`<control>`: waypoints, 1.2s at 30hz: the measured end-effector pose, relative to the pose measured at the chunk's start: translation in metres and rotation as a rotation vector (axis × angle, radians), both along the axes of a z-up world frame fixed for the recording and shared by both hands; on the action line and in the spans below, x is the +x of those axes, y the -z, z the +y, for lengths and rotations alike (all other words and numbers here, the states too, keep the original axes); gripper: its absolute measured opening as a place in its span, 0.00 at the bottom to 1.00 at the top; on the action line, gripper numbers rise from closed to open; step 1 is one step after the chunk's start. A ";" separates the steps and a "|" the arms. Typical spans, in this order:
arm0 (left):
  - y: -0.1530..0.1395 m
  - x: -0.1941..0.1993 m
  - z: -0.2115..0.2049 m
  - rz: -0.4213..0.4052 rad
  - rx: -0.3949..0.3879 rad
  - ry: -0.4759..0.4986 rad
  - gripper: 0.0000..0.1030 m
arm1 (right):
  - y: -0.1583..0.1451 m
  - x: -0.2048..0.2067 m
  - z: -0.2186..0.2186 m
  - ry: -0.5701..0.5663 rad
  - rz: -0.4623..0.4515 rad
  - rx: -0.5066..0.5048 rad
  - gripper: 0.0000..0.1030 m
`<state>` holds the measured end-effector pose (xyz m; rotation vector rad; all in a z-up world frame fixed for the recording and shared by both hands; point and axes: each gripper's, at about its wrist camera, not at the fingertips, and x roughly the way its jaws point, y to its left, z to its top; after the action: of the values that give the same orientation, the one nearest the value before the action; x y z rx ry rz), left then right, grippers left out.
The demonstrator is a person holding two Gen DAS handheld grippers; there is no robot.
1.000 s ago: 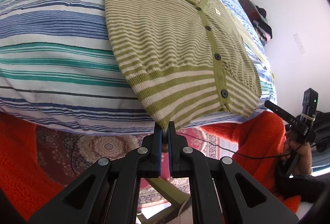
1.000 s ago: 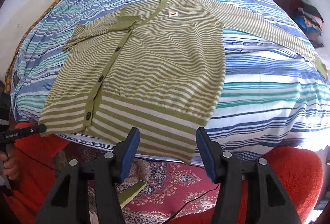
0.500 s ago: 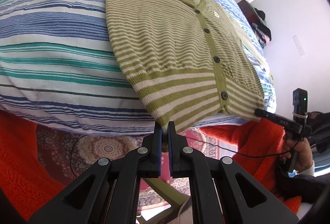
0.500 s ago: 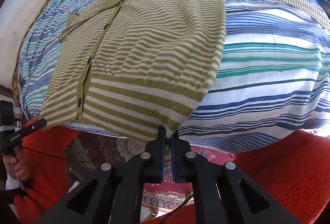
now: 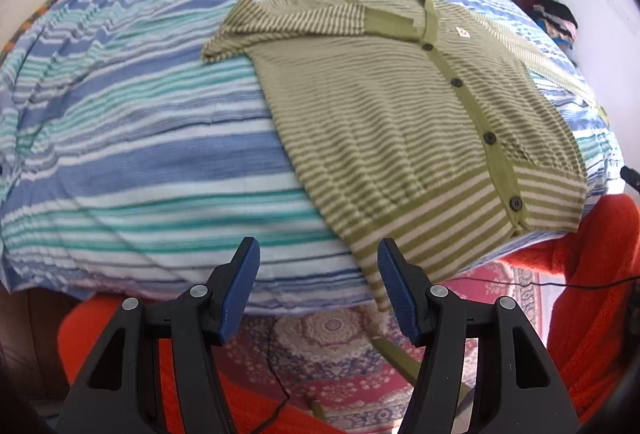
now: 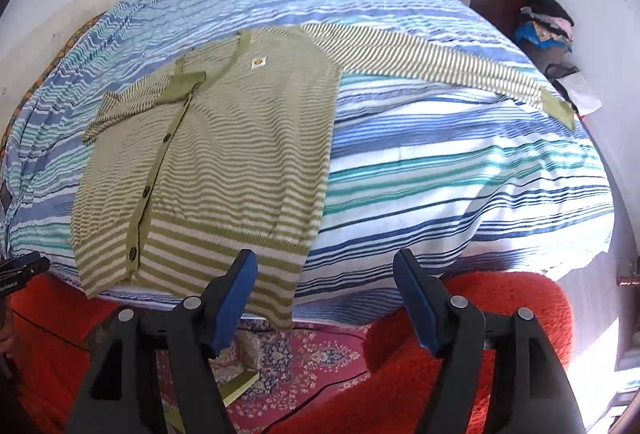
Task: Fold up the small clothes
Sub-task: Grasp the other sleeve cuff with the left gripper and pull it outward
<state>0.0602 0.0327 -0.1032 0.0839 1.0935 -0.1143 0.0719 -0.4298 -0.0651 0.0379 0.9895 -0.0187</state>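
With both pairs of jaws just sprung wide and nothing between them, the left gripper [image 5: 318, 292] and right gripper [image 6: 325, 298] hang over the near bed edge. Beyond lies the cardigan [image 6: 208, 170], flat on the striped bedspread [image 6: 460, 170], hem nearest. Its unfolded sleeve [image 6: 440, 68] stretches far right, so the right gripper is likely nearer.

A bed [image 6: 460, 170] with a blue, teal and white striped cover carries a green striped cardigan [image 6: 224, 162] lying flat (buttoned), one sleeve stretched out sideways, the other folded over its chest, hem at the near edge.
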 end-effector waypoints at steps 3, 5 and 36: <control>-0.016 0.050 -0.045 -0.139 0.196 0.214 0.69 | -0.013 -0.002 -0.003 0.030 -0.119 0.013 0.74; -0.010 0.090 -0.076 -0.203 0.291 0.362 0.79 | -0.011 0.011 0.004 0.044 -0.136 0.070 0.74; -0.045 0.223 0.076 -0.255 -0.296 -0.192 0.02 | 0.032 0.039 0.000 0.086 -0.026 0.302 0.74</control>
<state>0.2832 0.1089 -0.0586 -0.2662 0.8160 -0.0889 0.1112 -0.4300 -0.0967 0.3568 0.9574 0.0519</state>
